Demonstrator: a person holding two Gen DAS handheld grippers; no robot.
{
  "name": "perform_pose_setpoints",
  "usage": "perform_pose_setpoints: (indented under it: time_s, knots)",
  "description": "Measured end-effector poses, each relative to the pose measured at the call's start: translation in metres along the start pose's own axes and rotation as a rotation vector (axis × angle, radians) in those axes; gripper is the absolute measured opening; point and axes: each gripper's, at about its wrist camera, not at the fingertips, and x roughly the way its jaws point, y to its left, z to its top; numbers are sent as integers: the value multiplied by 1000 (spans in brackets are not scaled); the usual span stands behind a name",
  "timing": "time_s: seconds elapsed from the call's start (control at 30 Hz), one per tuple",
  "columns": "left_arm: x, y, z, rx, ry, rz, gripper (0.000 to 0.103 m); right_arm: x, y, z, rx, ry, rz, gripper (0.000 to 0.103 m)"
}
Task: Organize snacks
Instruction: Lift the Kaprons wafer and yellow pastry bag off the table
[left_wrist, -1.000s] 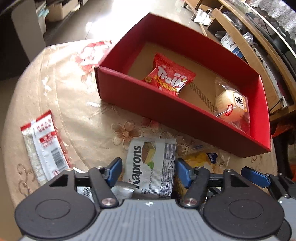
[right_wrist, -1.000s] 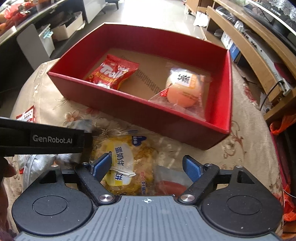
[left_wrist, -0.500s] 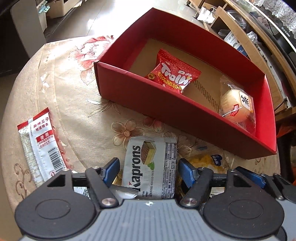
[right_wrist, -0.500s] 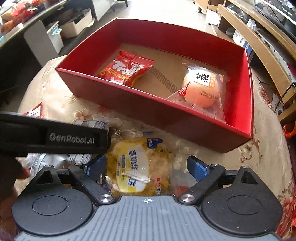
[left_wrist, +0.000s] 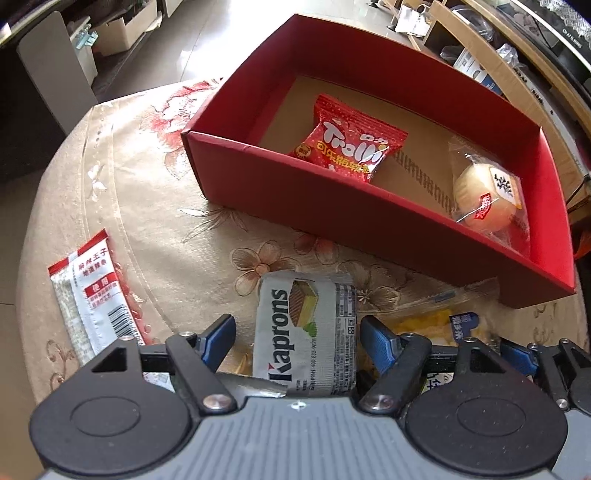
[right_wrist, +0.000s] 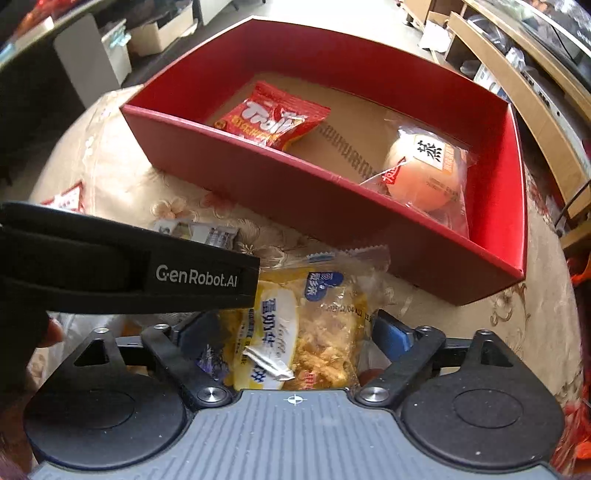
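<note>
A grey Kaprons wafer packet (left_wrist: 306, 332) lies flat on the floral cloth between the fingers of my left gripper (left_wrist: 299, 334). Its jaws are opening, and a gap shows beside the left finger. My right gripper (right_wrist: 293, 332) stands open astride a yellow cake packet (right_wrist: 295, 325), which lies on the cloth; that packet (left_wrist: 436, 321) also shows in the left wrist view. Beyond them stands a red box (left_wrist: 332, 206) (right_wrist: 295, 177). It holds a red Trolli bag (left_wrist: 351, 147) (right_wrist: 273, 122) and a wrapped round bun (left_wrist: 487, 195) (right_wrist: 424, 173).
A white and red sachet (left_wrist: 92, 291) lies on the cloth at the left, near the round table's edge. The left gripper's black strap (right_wrist: 147, 273) crosses the right wrist view and hides most of the Kaprons packet (right_wrist: 199, 230). Wooden shelves (right_wrist: 535, 103) stand beyond the table at the right.
The left fingers have spread away from the Kaprons packet, which stays on the cloth. The right gripper has come closer over the yellow packet, its fingers a little wider.
</note>
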Motion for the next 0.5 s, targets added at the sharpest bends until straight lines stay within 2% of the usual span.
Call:
perform_pose_setpoints:
  time_s: [0.2, 0.37, 0.5]
  knots:
    - [4, -2, 0, 32, 8, 33, 71, -4, -10, -4, 13, -19, -6, 76]
    - [4, -5, 0, 44, -3, 53, 55, -14, -33, -3, 82, -42, 29, 64]
    - [5, -8, -3, 66, -10, 66, 54, -15, -37, -3, 87, -45, 38, 60]
